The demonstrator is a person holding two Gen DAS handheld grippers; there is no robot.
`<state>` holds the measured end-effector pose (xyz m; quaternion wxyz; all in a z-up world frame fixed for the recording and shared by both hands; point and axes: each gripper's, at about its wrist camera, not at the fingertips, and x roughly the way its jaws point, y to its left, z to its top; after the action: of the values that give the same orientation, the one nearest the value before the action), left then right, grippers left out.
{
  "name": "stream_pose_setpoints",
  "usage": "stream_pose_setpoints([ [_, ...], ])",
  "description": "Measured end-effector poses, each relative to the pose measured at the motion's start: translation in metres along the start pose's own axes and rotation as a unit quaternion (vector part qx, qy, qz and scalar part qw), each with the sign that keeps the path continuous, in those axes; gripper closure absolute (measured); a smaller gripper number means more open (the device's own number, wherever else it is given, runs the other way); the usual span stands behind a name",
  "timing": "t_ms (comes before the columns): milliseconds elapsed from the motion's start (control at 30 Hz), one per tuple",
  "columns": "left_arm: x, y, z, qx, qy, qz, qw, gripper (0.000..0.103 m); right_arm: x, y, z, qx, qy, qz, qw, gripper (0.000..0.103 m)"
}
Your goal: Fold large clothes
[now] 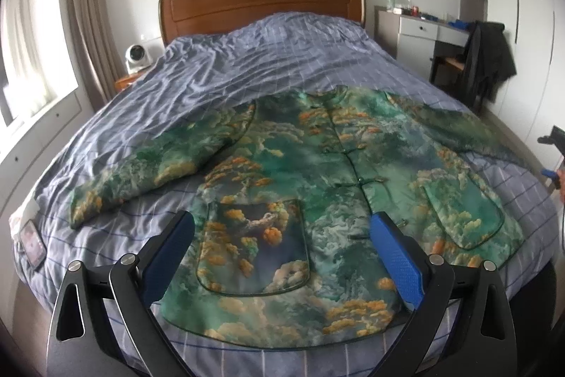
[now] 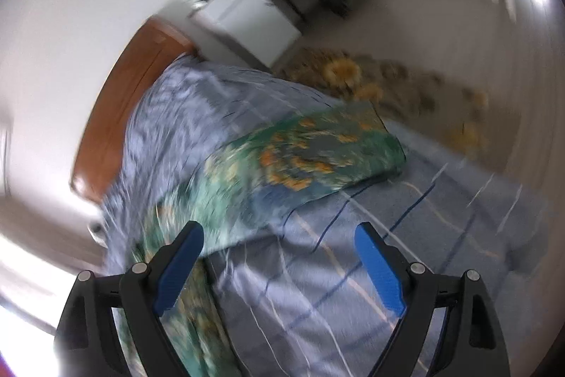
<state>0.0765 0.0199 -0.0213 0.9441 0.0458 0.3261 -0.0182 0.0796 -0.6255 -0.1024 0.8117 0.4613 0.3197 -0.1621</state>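
Observation:
A large green jacket (image 1: 317,172) with orange cloud print lies flat and face up on the bed, both sleeves spread out. My left gripper (image 1: 282,225) is open and empty, held above the jacket's hem by its left pocket (image 1: 254,246). My right gripper (image 2: 279,235) is open and empty above the bedcover, near the jacket's right sleeve (image 2: 303,151); that view is blurred. The right gripper also shows at the far right edge of the left wrist view (image 1: 554,161).
The bed has a blue checked cover (image 1: 226,73) and a wooden headboard (image 1: 261,2). A white desk (image 1: 423,34) and a chair with a dark coat (image 1: 491,59) stand at the right. A small fan (image 1: 137,57) sits on the left nightstand. A patterned rug (image 2: 388,87) lies beside the bed.

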Motion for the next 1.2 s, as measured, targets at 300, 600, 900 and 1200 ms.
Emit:
stream_pose_setpoints([
  [300,0.007,0.003,0.002,-0.001,0.017,0.016,0.9997,0.003,0.080,-0.068,0.026,0.180,-0.017,0.002,0.984,0.032],
  [600,0.022,0.002,-0.007,0.000,0.040,0.019,0.9990,0.003,0.068,0.005,0.032,-0.030,-0.093,-0.096,0.991,0.091],
  [900,0.035,0.002,-0.017,-0.040,0.067,-0.014,0.9968,0.003,0.013,0.223,-0.092,-0.463,-0.103,0.028,0.880,0.093],
  [1200,0.030,0.020,-0.026,-0.053,0.070,0.003,0.9962,0.003,0.074,0.263,-0.237,-0.583,0.023,0.063,0.810,0.093],
])
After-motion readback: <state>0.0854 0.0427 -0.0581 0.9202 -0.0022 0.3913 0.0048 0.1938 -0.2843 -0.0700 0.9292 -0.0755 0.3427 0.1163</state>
